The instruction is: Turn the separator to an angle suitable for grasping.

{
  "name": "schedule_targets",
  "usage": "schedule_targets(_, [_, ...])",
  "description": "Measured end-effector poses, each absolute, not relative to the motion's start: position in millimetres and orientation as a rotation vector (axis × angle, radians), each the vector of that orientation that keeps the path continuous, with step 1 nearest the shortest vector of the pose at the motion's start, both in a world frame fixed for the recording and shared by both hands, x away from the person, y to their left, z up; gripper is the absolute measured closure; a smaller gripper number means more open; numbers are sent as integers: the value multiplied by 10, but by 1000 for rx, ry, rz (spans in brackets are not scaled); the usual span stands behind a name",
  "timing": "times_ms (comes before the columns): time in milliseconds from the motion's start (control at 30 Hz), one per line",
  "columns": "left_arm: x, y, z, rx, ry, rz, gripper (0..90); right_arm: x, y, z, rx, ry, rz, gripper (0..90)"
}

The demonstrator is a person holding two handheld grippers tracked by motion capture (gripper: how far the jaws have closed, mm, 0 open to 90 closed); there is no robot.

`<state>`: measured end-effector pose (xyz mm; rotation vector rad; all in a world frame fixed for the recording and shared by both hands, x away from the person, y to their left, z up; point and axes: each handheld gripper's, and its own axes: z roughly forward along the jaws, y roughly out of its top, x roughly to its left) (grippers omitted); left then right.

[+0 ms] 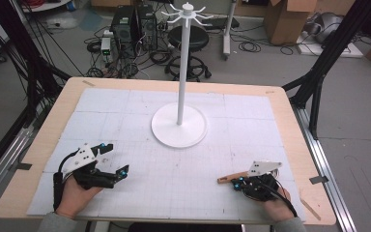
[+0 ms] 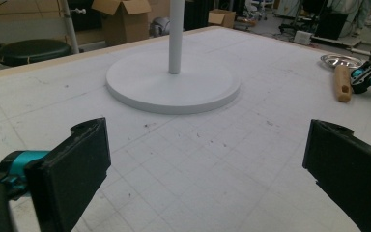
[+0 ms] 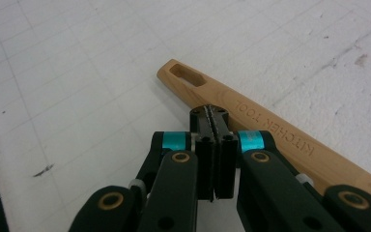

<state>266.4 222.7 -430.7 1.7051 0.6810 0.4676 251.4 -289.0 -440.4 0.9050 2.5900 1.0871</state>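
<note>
The right gripper [image 3: 214, 113], jaws pressed together with nothing between them, sits just above the wooden handle [image 3: 265, 121] lying flat near the table's [image 1: 290, 121] right front edge, while the left gripper [image 1: 118, 173] rests with jaws wide apart and empty.

Premises: a laboratory or test workshop. A wooden table [image 1: 290, 121] under a gridded white mat [image 1: 125, 116] stands inside a black metal frame [image 1: 326, 53]. Beyond its far edge: computer towers [image 1: 135, 26], loose cables [image 1: 101, 67] on bare concrete floor, a black stool [image 1: 188, 38], cardboard boxes [image 1: 287, 19].
</note>
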Motion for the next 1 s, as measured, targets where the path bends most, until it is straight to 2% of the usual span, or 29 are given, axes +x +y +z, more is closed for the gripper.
schedule_targets(1000, [2618,2273,-4317,1704,691,477,34,2859,-2738,-4409,957,2511,1041,900])
